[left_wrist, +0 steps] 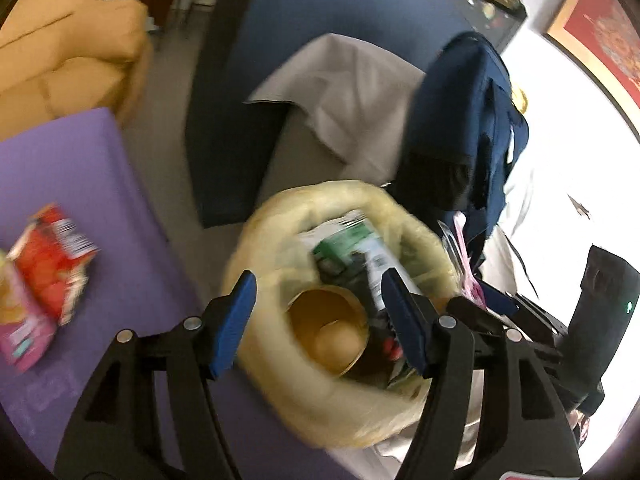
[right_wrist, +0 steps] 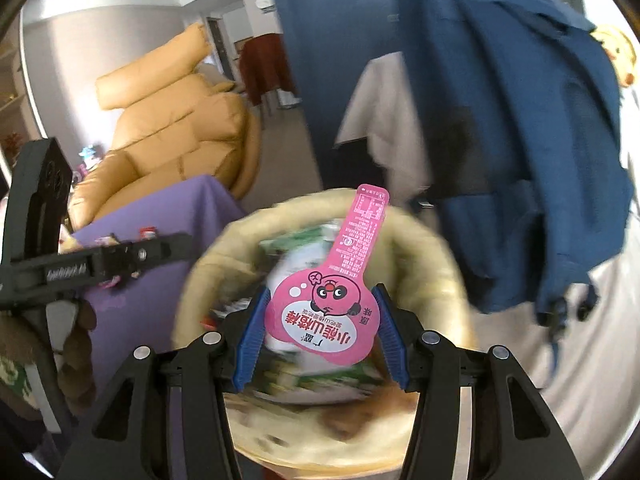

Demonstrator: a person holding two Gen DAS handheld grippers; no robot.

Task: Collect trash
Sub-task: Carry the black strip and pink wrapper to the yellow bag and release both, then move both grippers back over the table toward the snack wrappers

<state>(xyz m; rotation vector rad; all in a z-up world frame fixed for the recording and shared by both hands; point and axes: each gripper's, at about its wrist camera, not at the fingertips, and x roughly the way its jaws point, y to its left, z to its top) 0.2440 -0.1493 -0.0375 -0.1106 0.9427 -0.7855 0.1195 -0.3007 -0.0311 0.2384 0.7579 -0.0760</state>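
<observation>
Both tongs hovered over the bag-lined bin (left_wrist: 280,364) at the centre-bottom of each wrist view. The left tongs (left_wrist: 320,320) stood wide open and empty above a brown paper cup (left_wrist: 332,332) and a green carton (left_wrist: 352,252) already lying in the bin. The right tongs (right_wrist: 320,332) were partly open around a pink lollipop-shaped snack wrapper (right_wrist: 332,308); its round part sat between the blue pads (right_wrist: 250,344), though whether they pressed on it could not be told, as its left edge met one pad and a gap showed at the other. The wrapper looked light, thin and glossy, likely to slip or flutter, so a hold across the broad round part seemed safest. More wrappers, a red packet (left_wrist: 52,264) among them, lay on the purple tabletop (left_wrist: 100,184) at the left of the frame, probably just as light and crinkly.
</observation>
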